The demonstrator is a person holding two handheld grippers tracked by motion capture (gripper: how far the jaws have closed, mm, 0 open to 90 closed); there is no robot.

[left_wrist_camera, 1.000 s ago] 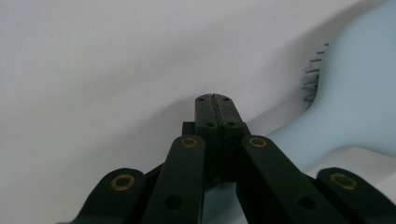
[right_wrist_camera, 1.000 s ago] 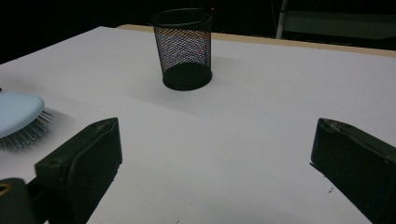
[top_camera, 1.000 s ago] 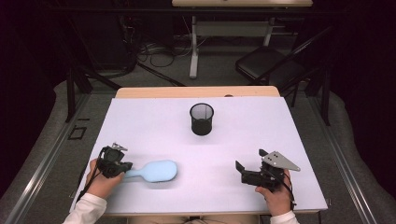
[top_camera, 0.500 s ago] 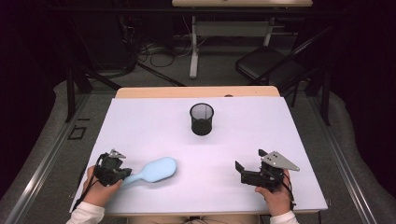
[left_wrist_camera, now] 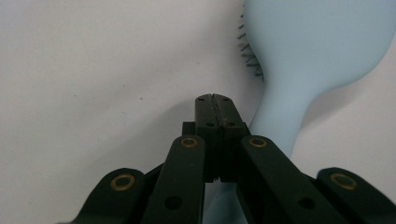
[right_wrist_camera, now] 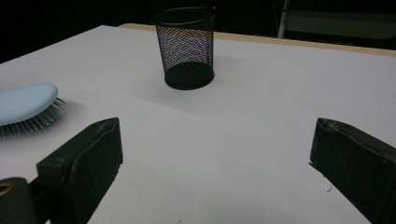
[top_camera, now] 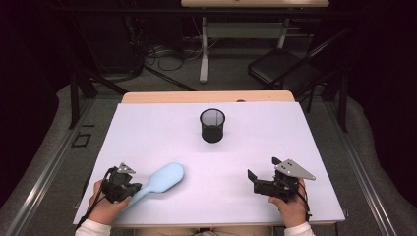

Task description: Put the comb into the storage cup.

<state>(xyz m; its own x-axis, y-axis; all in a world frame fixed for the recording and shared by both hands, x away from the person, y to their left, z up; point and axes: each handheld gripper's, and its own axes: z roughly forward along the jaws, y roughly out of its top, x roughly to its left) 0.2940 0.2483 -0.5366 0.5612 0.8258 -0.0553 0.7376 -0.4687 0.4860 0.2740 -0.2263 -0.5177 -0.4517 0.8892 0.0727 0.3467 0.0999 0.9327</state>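
Hairbrush (top_camera: 160, 182) lay bristles down on the white table (top_camera: 246, 147), near the front left corner, its pale blue oval head pointing toward the middle and its handle running back toward the person's left hand. The left gripper (top_camera: 129, 186) sat over that handle; in the left gripper view its jaws were pressed tight together, tip to tip, with the handle (left_wrist_camera: 280, 126) passing just beside and under them rather than between the pads. So nothing was gripped on that side. The right gripper (top_camera: 256, 181) rested well apart on the front right of the table, its jaws spread wide with bare table between them. A black mesh cup (top_camera: 212, 126) stood upright near the middle of the table, well clear of both.

Judging by its look, the brush was moulded plastic: light, stiff, and smooth enough on its rounded back to slide under a pinch. The bristles (right_wrist_camera: 39, 120) would give and splay if pressed, so the head made a poor place to clamp. The narrow handle looked the better hold, taken across its flat sides close to where it widens into the head, so the weight would hang short and not swing. Lying flat, it left little room beneath for a jaw to get under.
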